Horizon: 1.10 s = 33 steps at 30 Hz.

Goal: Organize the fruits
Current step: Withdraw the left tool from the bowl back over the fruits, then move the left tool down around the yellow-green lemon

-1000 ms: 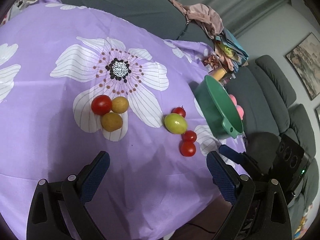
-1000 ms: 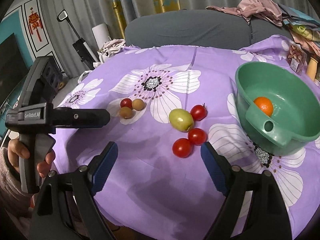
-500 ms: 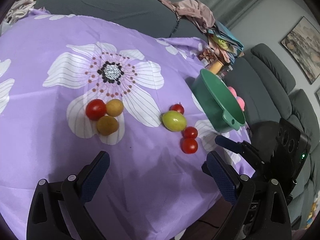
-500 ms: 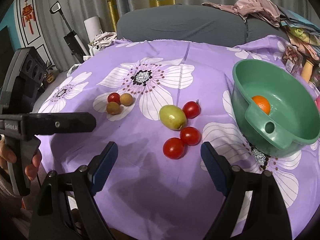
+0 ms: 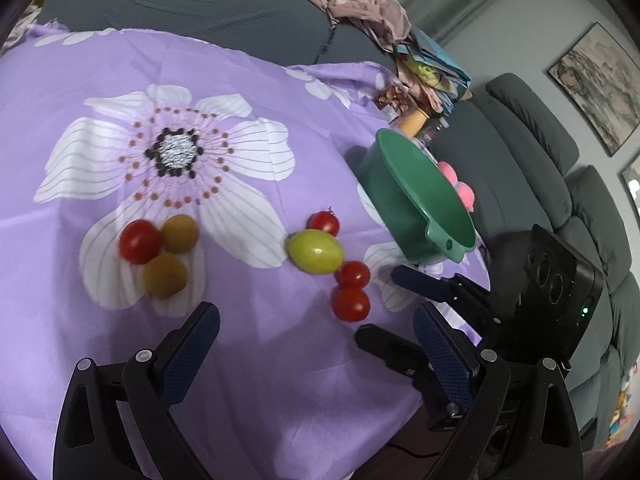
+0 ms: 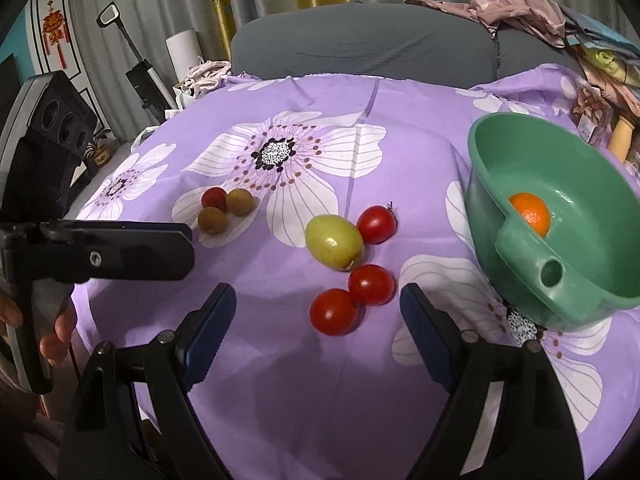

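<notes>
Right gripper (image 6: 318,310) wide apart above tomatoes (image 6: 334,312) (nothing held)

Dim indoor light casts soft gripper shadows on the purple tablecloth (image 6: 280,360), while fisheye curvature darkens the corners around it.

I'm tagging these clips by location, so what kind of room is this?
Most likely a home living room: a grey fabric sofa stands behind the table, which is covered with a purple flower-print cloth, a framed painting hangs on the wall, and striped grey curtains hang at the back.
</notes>
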{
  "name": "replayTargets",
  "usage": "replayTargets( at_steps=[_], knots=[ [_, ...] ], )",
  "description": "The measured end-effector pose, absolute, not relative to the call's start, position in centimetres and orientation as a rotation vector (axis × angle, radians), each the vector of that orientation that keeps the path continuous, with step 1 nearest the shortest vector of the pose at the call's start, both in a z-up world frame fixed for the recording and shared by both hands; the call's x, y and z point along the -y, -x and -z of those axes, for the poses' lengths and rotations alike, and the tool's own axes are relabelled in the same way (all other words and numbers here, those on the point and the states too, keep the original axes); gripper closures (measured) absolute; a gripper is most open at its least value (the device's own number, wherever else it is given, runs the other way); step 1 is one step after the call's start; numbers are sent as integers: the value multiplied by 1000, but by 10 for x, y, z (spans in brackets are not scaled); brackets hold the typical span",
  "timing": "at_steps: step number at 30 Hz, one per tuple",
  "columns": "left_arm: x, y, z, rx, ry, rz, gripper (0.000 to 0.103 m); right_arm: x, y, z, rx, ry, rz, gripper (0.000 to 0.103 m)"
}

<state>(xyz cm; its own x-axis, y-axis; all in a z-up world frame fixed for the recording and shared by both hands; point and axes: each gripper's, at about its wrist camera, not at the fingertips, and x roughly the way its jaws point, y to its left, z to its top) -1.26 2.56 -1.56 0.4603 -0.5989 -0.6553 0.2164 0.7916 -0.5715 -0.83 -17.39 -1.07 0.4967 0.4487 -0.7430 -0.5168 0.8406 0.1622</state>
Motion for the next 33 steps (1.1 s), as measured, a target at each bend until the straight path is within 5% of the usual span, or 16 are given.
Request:
replayTargets(
  at_steps=[16, 29, 33],
  knots=[
    [-2, -23, 22, -1035, 360, 530, 7, 161, -28, 22, -937, 101, -669, 21],
    [12, -49, 30, -1072, 328, 570, 7, 156, -54, 34, -1033, 107, -689, 37],
    [17, -51, 29, -1077, 316, 589, 22, 154, -58, 35, -1048, 113, -716, 41]
  ],
)
